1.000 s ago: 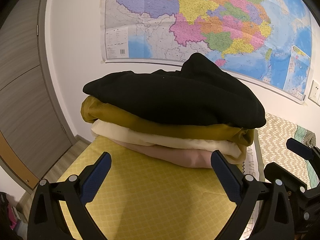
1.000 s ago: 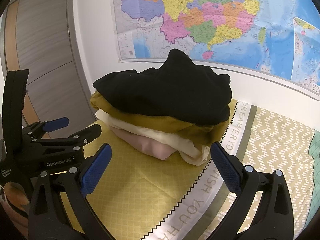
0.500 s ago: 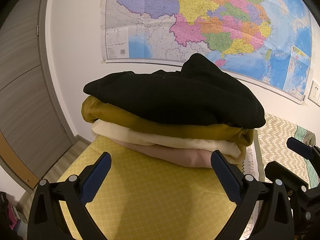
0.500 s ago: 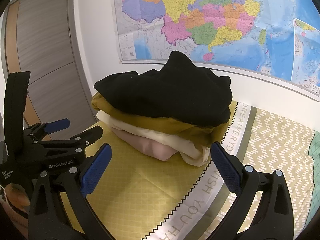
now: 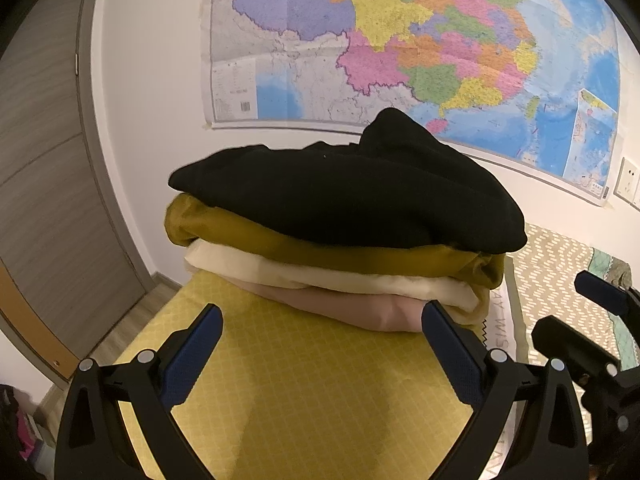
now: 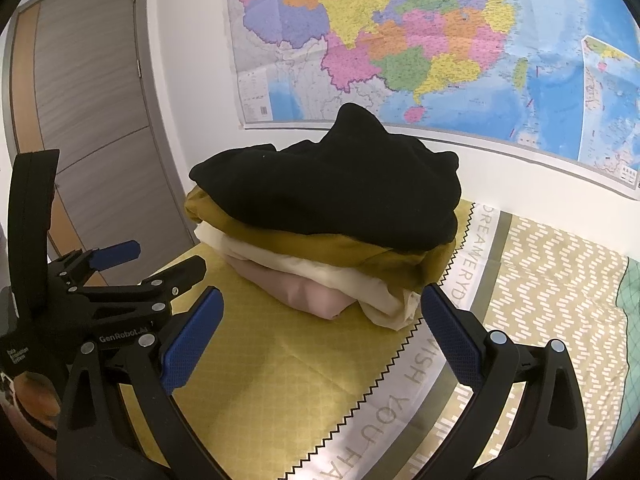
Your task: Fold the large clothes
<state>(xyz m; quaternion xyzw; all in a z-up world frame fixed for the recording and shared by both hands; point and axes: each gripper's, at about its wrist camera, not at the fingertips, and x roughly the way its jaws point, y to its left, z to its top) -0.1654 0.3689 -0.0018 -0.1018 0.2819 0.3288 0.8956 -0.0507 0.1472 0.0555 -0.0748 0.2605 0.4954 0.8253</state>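
Both grippers are spread wide and holding nothing: the left gripper [image 5: 322, 332] and right gripper [image 6: 322, 320] hover over the yellow grid-patterned bedspread [image 5: 320, 392], just short of the stack of folded clothes [image 6: 320, 248], black knit on top, then mustard, cream and pink, sitting by the wall under a colourful map [image 6: 400, 40]

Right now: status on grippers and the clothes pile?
Left gripper open, empty. Right gripper open, empty. Black garment tops folded stack on yellow bedspread, untouched. Nothing between grippers and stack.
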